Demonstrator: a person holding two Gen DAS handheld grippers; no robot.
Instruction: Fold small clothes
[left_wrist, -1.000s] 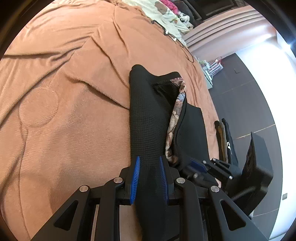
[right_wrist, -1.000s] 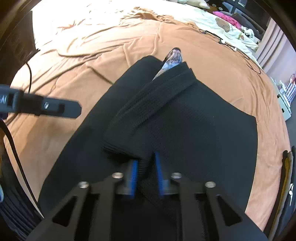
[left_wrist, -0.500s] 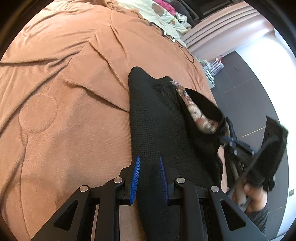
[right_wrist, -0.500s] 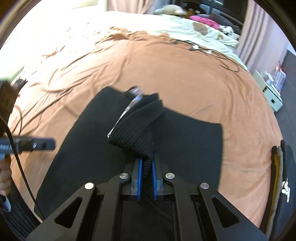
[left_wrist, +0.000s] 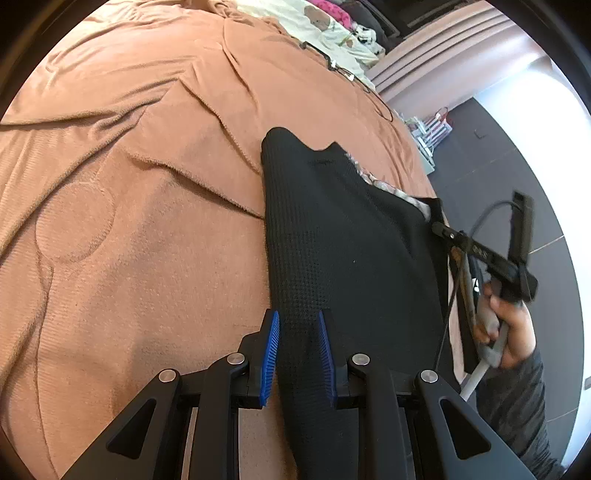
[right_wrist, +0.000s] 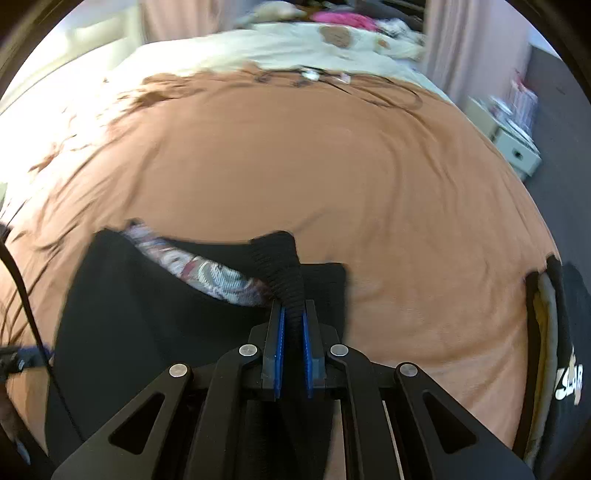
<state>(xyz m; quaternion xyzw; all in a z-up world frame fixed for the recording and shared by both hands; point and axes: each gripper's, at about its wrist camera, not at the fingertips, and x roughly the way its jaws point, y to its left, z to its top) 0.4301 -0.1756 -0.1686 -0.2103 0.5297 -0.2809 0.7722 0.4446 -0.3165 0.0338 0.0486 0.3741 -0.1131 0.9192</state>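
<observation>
Black garment (left_wrist: 332, 240) with a waffle weave lies on the brown blanket (left_wrist: 147, 184) of the bed, and a patterned lining (right_wrist: 199, 269) shows at its open edge. Left gripper (left_wrist: 297, 354) has its jaws closed on a thick fold of the garment. Right gripper (right_wrist: 291, 347) has its jaws clamped on a narrow raised fold. Beside the blanket, folded dark clothes (right_wrist: 565, 350) sit at the bed's edge.

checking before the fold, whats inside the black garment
A patterned lining shows inside the black garment; how far in it runs is covered by the black fabric.
</observation>
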